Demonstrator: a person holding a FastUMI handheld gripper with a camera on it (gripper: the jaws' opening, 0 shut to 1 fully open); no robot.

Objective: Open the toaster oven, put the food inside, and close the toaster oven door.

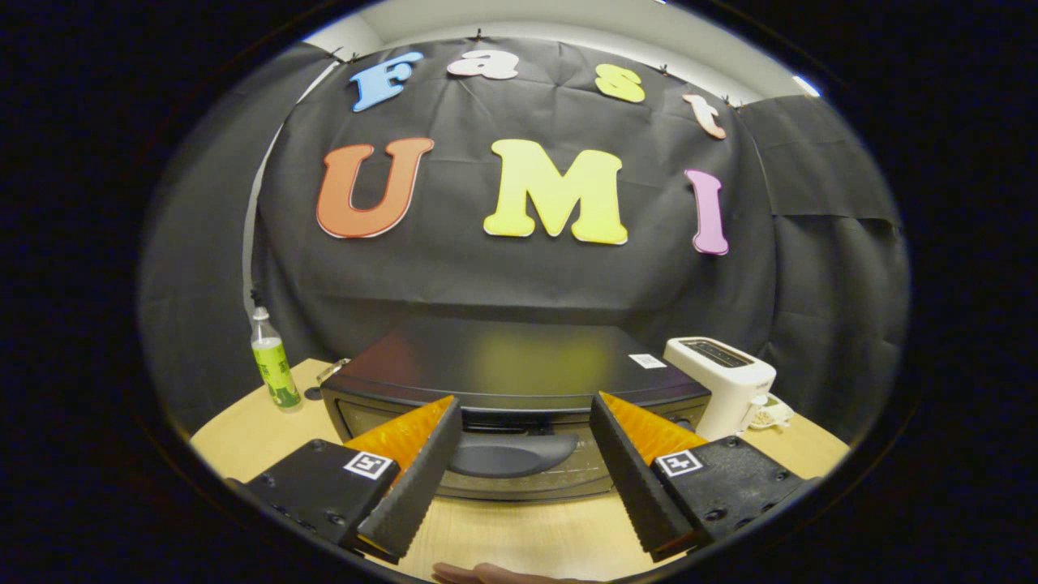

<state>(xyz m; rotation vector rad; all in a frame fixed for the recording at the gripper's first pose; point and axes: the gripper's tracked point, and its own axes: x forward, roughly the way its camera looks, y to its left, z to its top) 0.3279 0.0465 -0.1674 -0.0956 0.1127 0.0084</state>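
Toaster oven (519, 377) shut on counter (243, 438), handle (511, 454) just beyond gripper (525, 418), fingers (422, 462) spread apart, gripping nothing

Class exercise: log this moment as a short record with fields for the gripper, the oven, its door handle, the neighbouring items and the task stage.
hand-held gripper: open, fingers either side of the door handle, nothing gripped
toaster oven: black, on the wooden table, door shut
door handle: between the fingers
left of oven: green-labelled bottle, upright
right of oven: white toaster
task stage: door not yet opened
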